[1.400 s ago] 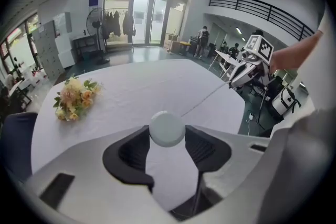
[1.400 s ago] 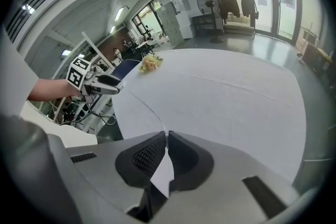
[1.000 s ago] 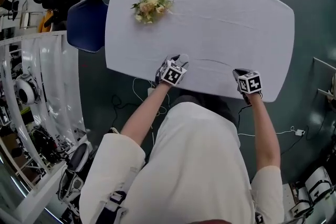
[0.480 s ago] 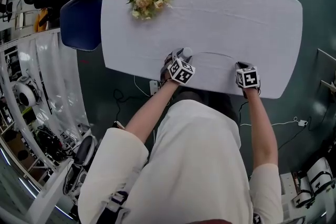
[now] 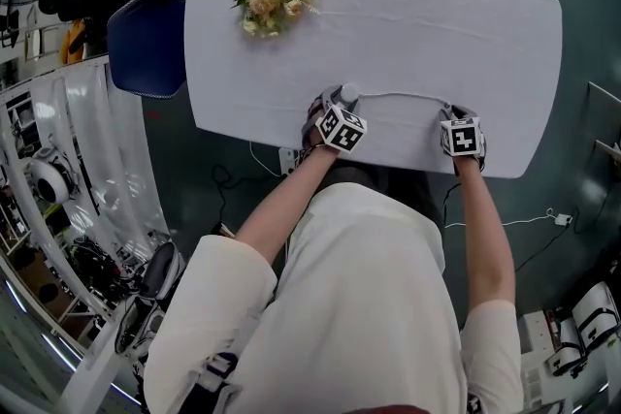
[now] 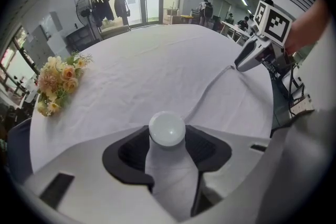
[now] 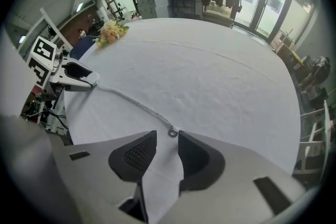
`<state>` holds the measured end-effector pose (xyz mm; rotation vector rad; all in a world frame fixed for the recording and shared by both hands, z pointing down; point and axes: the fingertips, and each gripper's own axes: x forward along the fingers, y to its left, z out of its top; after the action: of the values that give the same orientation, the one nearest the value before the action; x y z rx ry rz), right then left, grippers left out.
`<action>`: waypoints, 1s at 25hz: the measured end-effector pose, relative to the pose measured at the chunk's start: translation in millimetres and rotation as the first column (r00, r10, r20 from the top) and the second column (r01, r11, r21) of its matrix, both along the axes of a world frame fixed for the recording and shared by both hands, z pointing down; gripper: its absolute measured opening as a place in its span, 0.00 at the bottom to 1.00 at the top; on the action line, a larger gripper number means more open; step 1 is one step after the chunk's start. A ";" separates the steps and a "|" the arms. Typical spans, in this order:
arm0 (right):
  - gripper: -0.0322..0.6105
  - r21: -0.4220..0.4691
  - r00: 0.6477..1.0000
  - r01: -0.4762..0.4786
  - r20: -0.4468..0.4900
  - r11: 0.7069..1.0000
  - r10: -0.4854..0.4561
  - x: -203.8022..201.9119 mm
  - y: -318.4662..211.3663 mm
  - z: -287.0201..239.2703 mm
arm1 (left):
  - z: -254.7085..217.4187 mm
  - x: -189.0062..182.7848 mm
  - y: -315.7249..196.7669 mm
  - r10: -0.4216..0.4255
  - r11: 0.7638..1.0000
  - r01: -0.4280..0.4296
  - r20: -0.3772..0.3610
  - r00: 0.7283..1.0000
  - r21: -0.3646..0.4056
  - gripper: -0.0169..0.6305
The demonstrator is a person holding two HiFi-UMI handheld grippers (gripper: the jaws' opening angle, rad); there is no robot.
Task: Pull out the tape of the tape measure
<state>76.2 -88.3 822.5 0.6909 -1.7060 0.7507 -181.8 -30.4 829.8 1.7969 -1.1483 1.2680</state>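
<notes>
- Head view: limp tape [image 5: 398, 95] is draped along the surface's [image 5: 437, 5] lower edge.
- Left gripper view: the smooth, probably light case [image 6: 167, 129] is clamped in the jaws.
- Right gripper view: the jaws are narrowly parted; the end ring [image 7: 172, 132], the likeliest hold, lies at their tips.

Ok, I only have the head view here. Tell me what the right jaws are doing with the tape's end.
Observer: The right gripper has its jaws apart. The end ring lies on the tablecloth right at their tips, not pinched.
Operator: Now check the left one.
Observer: The left gripper is shut on the tape measure, with its round white case sitting between the jaws.
</notes>
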 end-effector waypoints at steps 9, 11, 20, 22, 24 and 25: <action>0.28 0.033 0.995 -0.081 0.065 0.996 0.079 -3.7 0.8 -19.8 | 3.2 -6.5 -3.8 -0.032 0.999 0.032 0.013 0.999 0.001 0.39; 0.28 0.035 0.994 -0.084 0.077 0.996 0.081 -4.2 5.8 -26.3 | -0.3 -6.8 -3.3 -0.032 0.999 0.032 0.008 0.999 0.005 0.40; 0.28 0.113 0.984 -0.101 0.157 0.988 0.083 -3.9 15.5 -73.9 | -40.0 -11.3 -2.4 -0.072 0.990 0.076 -0.041 0.997 0.120 0.39; 0.28 0.151 0.980 -0.095 0.187 0.984 0.066 -4.9 14.0 -91.9 | -58.3 -11.7 -3.3 -0.093 0.980 0.103 -0.070 0.993 0.170 0.37; 0.28 0.186 0.975 -0.080 0.217 0.979 0.038 -5.6 15.1 -113.6 | -80.8 -12.2 0.0 -0.122 0.966 0.141 -0.099 0.988 0.218 0.35; 0.28 0.201 0.972 -0.075 0.236 0.977 0.026 -5.9 15.8 -125.2 | -92.8 -12.8 2.4 -0.138 0.957 0.161 -0.110 0.984 0.242 0.34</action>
<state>70.3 -72.4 697.4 0.8195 -2.0079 0.7154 -194.6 -28.0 737.0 1.8847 -1.4146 0.9776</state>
